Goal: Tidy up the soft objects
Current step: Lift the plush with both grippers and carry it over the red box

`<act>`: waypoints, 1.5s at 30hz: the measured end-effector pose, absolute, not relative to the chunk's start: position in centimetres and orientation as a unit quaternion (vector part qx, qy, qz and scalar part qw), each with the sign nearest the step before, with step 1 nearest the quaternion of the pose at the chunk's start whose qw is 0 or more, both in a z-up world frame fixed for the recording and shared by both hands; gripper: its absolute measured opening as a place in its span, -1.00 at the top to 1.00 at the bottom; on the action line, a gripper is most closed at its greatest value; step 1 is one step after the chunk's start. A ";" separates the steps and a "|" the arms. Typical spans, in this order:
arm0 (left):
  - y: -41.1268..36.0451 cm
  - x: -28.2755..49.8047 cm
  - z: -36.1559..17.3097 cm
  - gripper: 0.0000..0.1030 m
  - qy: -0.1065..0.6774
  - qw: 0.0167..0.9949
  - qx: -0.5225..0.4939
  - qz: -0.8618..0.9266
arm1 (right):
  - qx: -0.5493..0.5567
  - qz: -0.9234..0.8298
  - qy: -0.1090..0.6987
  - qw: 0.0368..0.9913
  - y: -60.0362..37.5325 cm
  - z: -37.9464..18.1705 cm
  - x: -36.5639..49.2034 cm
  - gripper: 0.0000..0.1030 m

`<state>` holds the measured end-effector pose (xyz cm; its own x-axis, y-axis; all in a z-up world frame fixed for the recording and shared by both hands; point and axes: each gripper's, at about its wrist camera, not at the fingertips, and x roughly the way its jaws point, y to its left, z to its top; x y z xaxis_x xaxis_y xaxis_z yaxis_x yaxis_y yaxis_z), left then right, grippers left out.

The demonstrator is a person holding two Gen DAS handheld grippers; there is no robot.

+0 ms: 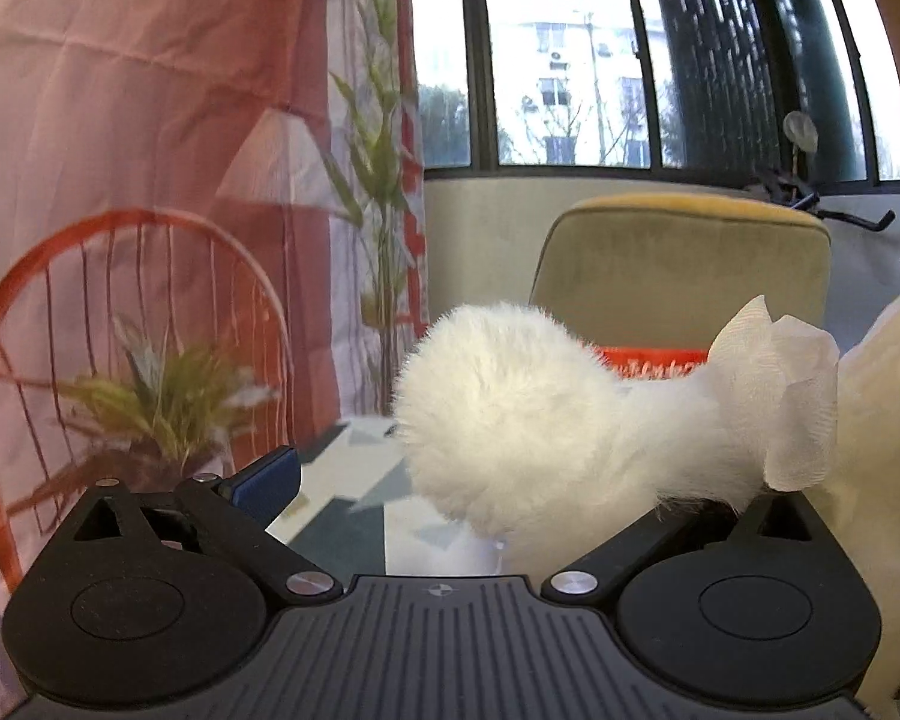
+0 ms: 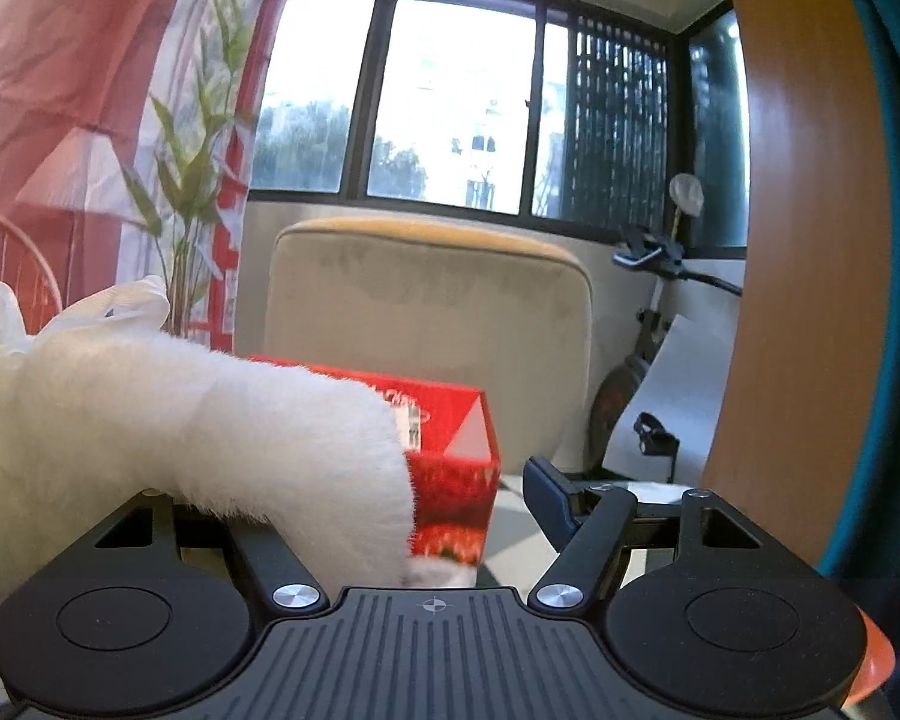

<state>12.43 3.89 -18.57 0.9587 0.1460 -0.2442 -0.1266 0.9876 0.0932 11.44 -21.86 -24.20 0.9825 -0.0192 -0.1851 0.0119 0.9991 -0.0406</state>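
Window behind, red box (image 2: 450, 438) lettering unreadable

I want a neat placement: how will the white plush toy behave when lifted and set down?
The white plush toy probably flops: its limbs droop over both grippers' frames. Its long fluffy pile suggests it is light and squashy. It likely won't roll, but may slump sideways.

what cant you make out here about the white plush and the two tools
- Left wrist view: the left tool's second finger is hidden behind the white plush; only one blue pad shows, so grip unclear.
- Right wrist view: the right tool's other finger is covered by the plush; contact unclear.
- Plush's overall shape: cut off by frame edges in both views.
- Red box: print blurred, partly hidden by plush.
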 end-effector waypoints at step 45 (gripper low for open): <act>1.0 32.3 -15.9 -1.00 0.210 0.974 0.076 0.027 | -0.071 -0.002 0.147 0.987 -24.9 -20.2 31.7 -0.38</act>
